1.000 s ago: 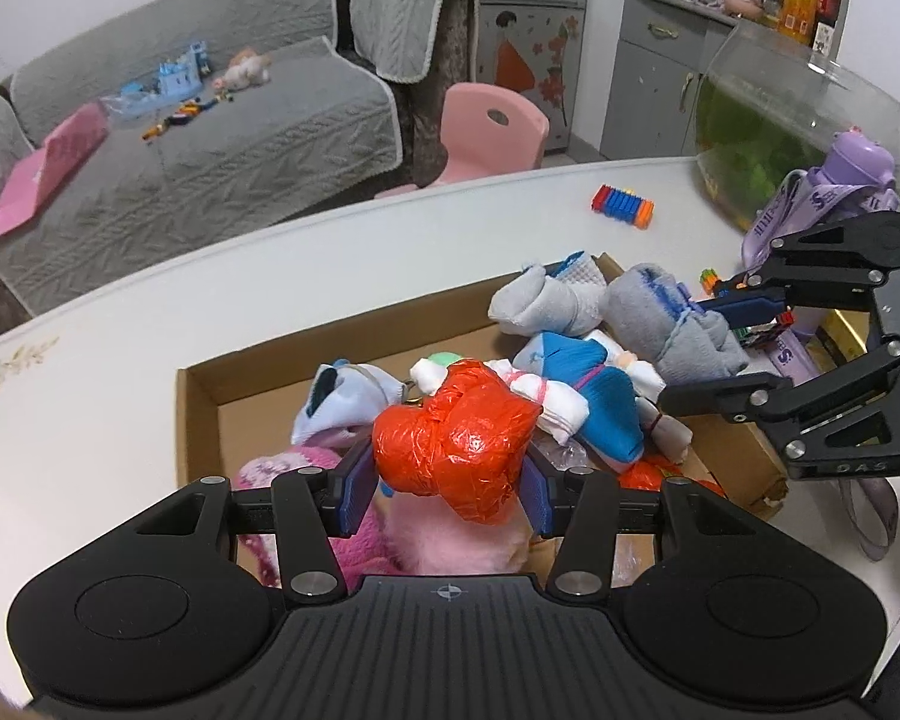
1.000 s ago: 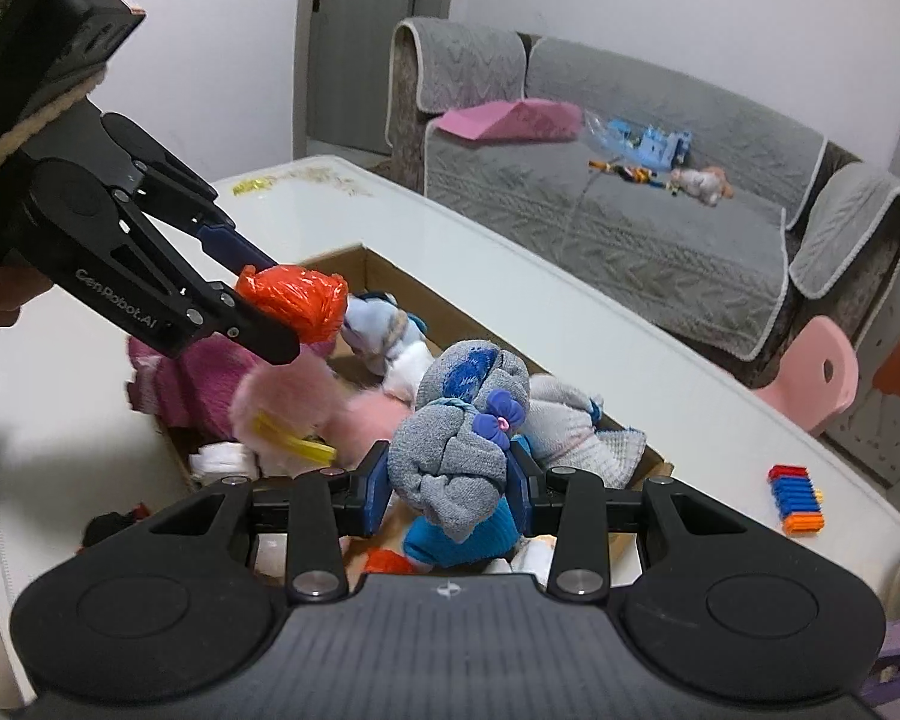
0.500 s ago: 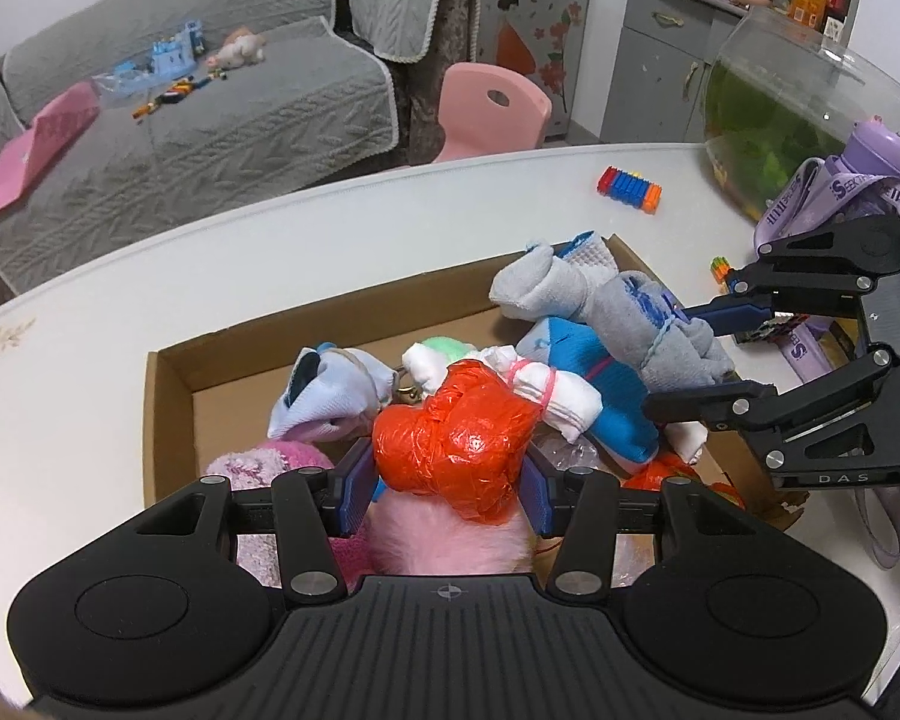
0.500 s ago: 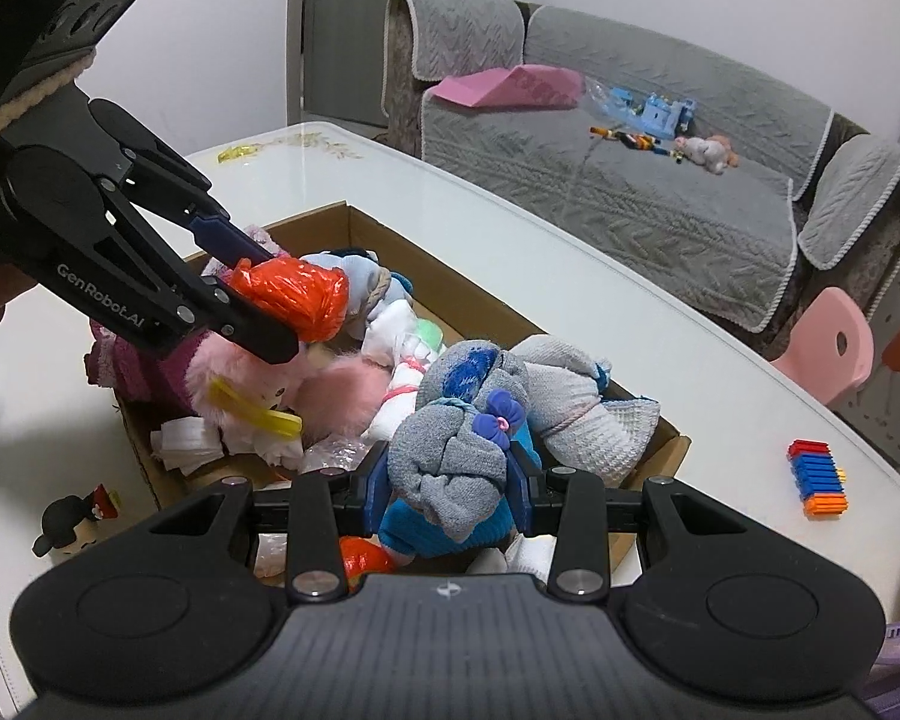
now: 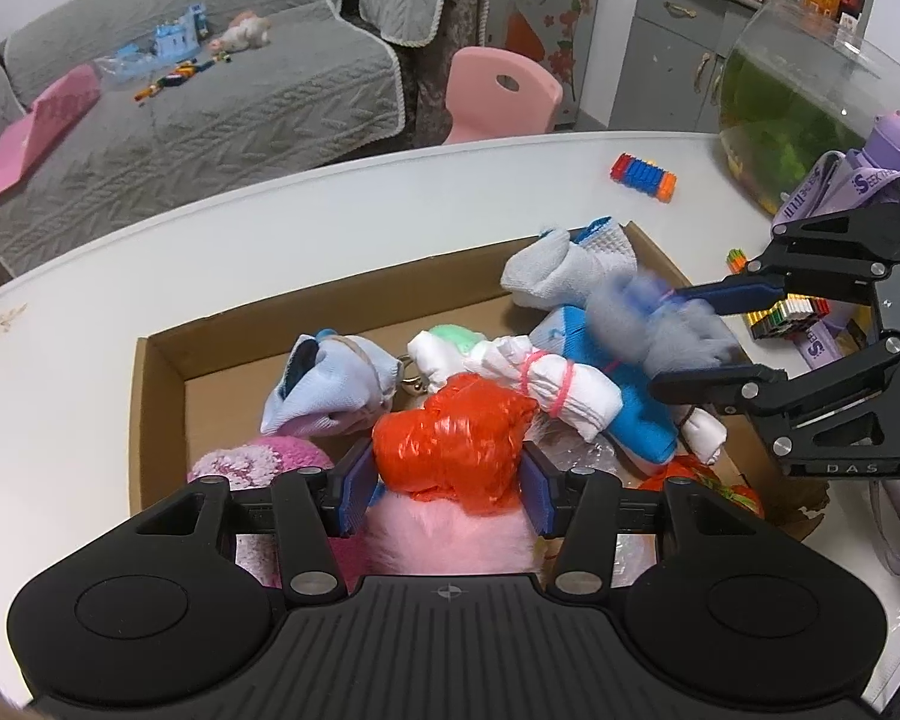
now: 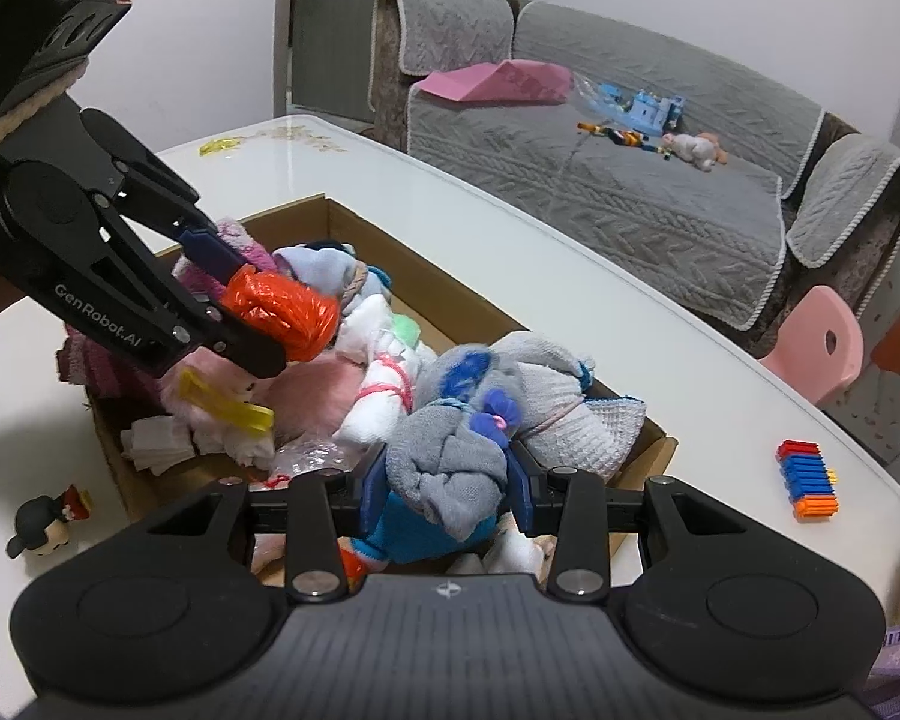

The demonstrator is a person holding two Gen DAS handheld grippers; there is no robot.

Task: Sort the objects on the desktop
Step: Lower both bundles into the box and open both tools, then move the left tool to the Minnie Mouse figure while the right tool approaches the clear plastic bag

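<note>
Landmark: cardboard box (image 5: 162, 396) on the white bench (image 5: 390, 210).

Left tongs (image 5: 447, 474), over the box's near-left part: pads pinch an orange plastic bundle (image 5: 450, 444), held just above the pink plush (image 5: 444, 540).

Box middle: my count already inside is pale blue sock roll (image 5: 330, 384), white roll with pink band (image 5: 540, 378), blue sock (image 5: 624, 402).

Right tongs (image 6: 447, 480), over the box's right end: jaws easing apart, grey sock bundle (image 6: 450, 450) between the pads, which I judge are touching it.

Left outside the box: striped block stack (image 6: 807, 477) to its right, small figurine (image 6: 48, 519) at its left. I judge sorting well along, not finished.
</note>
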